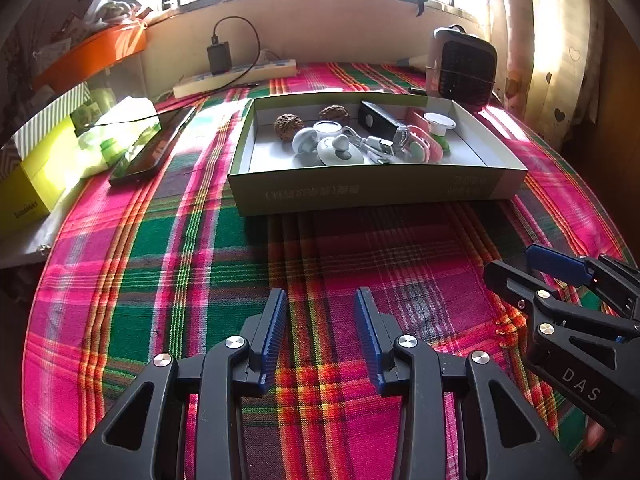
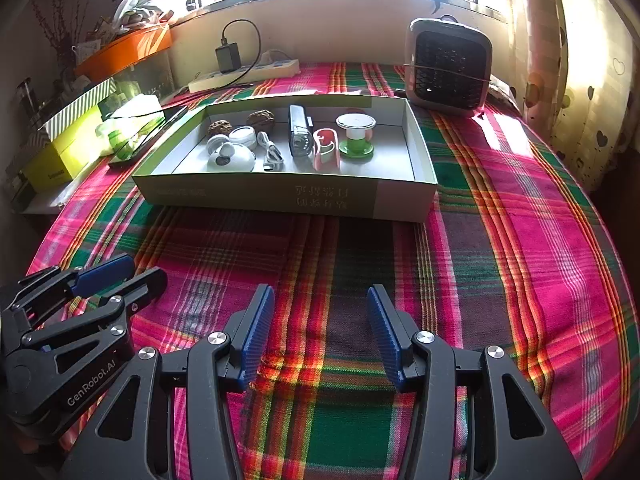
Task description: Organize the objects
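A shallow green-and-white cardboard box sits on the plaid cloth at the middle of the table. Inside lie two walnuts, white round pieces, a black device, a white cable, a pink item and a green-and-white cup. My left gripper hovers open over bare cloth in front of the box, nothing between its blue pads. My right gripper is open too, also empty, beside the left one. In the left wrist view the right gripper shows at the right edge.
A small heater stands behind the box at the right. A power strip with a charger lies against the back wall. A dark phone, a tissue pack and a yellow box crowd the left side.
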`<act>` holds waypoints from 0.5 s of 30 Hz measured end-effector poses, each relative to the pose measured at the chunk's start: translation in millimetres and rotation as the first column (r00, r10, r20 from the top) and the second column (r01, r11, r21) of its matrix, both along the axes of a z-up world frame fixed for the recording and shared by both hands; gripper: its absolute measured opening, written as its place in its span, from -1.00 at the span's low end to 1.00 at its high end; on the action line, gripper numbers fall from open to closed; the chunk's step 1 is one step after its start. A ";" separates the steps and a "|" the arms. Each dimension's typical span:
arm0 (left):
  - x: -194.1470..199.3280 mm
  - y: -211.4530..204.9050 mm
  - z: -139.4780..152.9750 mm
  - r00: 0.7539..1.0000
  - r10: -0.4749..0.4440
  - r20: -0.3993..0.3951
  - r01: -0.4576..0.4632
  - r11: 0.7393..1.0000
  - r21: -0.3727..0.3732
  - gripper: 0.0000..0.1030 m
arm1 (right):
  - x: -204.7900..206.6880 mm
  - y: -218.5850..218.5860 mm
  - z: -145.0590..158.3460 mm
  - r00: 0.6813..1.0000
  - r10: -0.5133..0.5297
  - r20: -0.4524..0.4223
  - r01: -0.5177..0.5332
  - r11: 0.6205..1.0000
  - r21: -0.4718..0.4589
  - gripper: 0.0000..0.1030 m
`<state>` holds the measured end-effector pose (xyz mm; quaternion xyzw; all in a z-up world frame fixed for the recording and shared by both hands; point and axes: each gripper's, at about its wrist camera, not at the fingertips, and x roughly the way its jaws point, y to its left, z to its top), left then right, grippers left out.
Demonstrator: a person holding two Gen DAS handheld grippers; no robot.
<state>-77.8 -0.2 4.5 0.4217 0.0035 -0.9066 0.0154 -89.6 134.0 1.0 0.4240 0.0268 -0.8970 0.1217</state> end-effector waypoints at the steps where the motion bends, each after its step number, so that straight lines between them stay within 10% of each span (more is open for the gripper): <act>1: 1.0 0.6 0.0 1.000 0.001 -0.002 -0.001 1.000 -0.002 -0.34 | 0.7 1.0 -0.9 1.000 -0.003 0.001 0.003 1.000 -0.001 -0.03; 15: 10.8 2.7 -2.0 0.999 0.033 -0.038 -0.032 0.999 0.015 -0.31 | 14.8 -2.4 -3.6 0.999 -0.001 -0.041 0.002 0.999 0.035 0.14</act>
